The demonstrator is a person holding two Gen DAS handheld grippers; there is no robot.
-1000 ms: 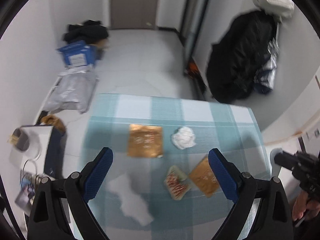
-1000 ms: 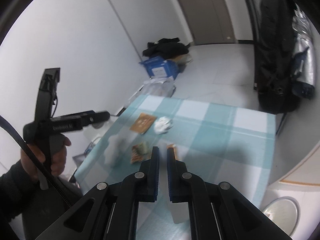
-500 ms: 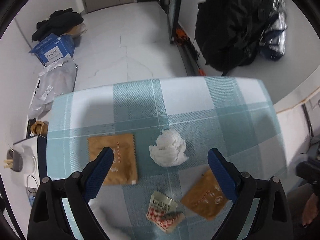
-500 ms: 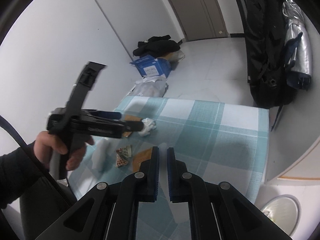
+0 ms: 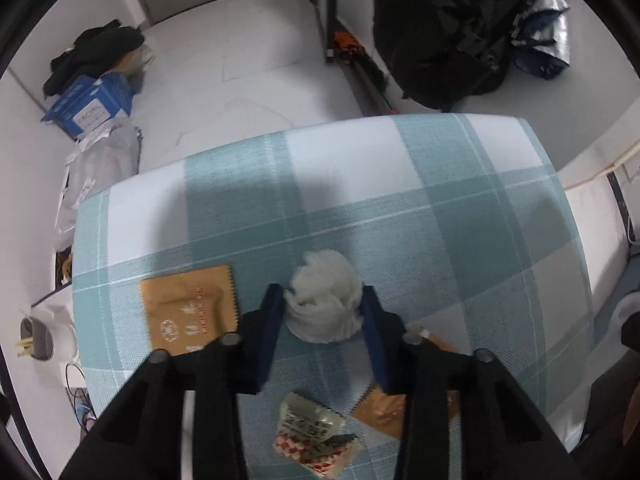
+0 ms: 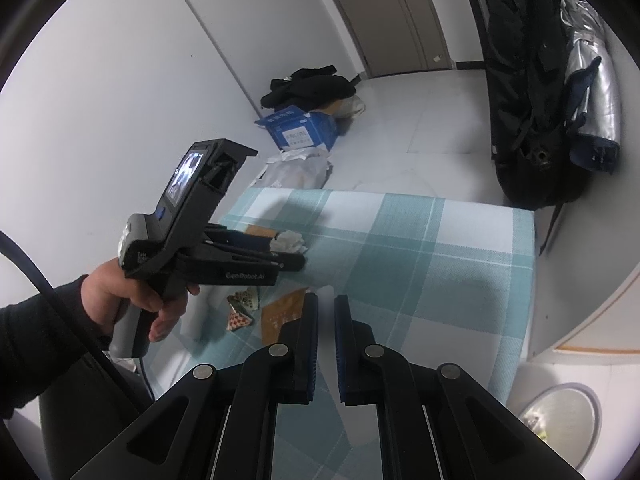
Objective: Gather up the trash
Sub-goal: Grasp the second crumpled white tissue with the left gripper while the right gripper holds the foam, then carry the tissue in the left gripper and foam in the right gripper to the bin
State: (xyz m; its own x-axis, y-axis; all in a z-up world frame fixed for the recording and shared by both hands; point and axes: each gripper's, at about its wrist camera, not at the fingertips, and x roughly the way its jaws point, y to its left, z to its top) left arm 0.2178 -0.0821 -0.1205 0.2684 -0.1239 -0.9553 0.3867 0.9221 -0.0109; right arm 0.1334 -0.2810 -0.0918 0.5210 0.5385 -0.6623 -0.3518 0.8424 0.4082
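Note:
A crumpled white tissue (image 5: 324,300) lies on the teal checked tablecloth (image 5: 460,216). My left gripper (image 5: 322,308) is closed around it, one blue finger touching each side. A brown sachet (image 5: 188,312) lies to its left, a red-checked wrapper (image 5: 316,440) and a second brown sachet (image 5: 384,412) lie nearer me. In the right wrist view the left gripper (image 6: 294,258) reaches to the tissue (image 6: 288,240). My right gripper (image 6: 326,312) is shut and empty above the near part of the table, by the brown sachet (image 6: 280,312) and wrapper (image 6: 242,308).
A white bin with a grey lid (image 6: 560,412) stands on the floor right of the table. A blue box (image 5: 88,104), dark clothes (image 5: 96,52) and a grey bag (image 5: 100,168) lie on the floor beyond. A black backpack (image 5: 440,28) leans at the far right.
My left gripper has dropped toward the table and its fingers have closed in from wide open onto the white tissue. The right gripper has stayed shut and hardly moved.

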